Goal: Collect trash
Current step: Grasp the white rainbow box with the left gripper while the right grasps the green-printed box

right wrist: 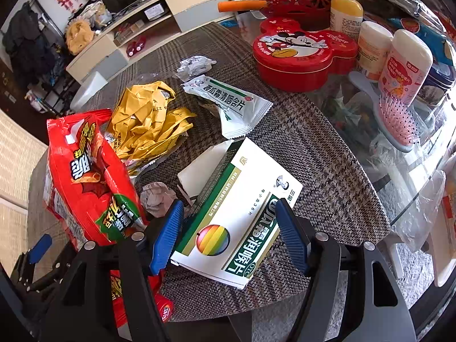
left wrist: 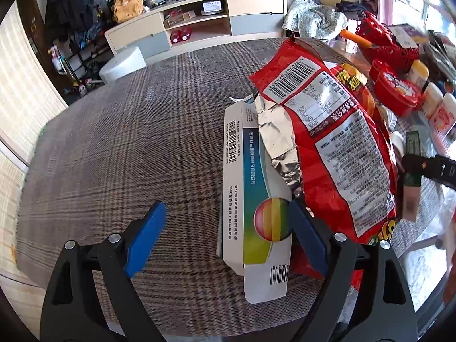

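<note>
- The left hand-held gripper [left wrist: 226, 235] is open wide, low in the frame. A white and blue cardboard box [left wrist: 250, 188] lies flat between its blue fingers [left wrist: 148, 233], ready to be picked up.
- The right hand-held gripper [right wrist: 228, 233] is open wide too, around a white and green cardboard box [right wrist: 236, 213].
- A red shiny snack bag [right wrist: 85, 176], at the left, leans on the checked cloth table [right wrist: 327, 171].
- More trash sits higher up: a yellow crumpled wrapper [right wrist: 148, 119].
</note>
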{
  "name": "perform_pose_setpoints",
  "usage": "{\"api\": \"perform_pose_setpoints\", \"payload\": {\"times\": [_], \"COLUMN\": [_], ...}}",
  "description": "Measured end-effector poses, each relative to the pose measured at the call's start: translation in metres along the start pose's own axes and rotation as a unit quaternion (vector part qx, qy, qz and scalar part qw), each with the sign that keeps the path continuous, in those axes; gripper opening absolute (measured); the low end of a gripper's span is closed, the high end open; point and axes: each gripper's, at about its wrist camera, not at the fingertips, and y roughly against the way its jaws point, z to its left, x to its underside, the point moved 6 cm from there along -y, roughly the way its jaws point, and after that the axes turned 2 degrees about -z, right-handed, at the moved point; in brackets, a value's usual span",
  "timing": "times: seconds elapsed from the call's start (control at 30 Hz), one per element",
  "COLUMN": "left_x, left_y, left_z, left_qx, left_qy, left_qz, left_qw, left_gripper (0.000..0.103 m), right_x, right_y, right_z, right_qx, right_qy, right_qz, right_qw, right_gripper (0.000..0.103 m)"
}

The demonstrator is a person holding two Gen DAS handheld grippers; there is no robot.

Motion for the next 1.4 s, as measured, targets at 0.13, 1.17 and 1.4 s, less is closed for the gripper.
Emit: {"api": "perform_pose_setpoints", "payload": {"times": [0.13, 1.17, 1.4], "left_x": [0.005, 0.01, 0.013], "left_y": [0.001, 0.011, 0.01], "left_z": [0.006, -0.01, -0.008], "left_qx": [0.009, 0.104, 0.088], "left_qy": [-0.002, 0.026, 0.023], "left_qz": [0.009, -0.001, 0.002], "left_qw": [0.9999, 0.9942, 0.9958], "left_gripper": [0.085, 0.029, 0.027], "right_x": [-0.001, 0.005, 0.019], "right_y": [0.0, 0.001, -0.023], "right_z": [-0.004, -0.013, -0.018], "right_qx": [-0.011, 0.017, 0.017], "right_qy": [-0.009, -0.002, -0.011], "right_qz": [0.005, 0.001, 0.038], "right_qw": [1.0, 1.0, 0.999], "right_gripper": [0.069, 0.064, 0.073]}}
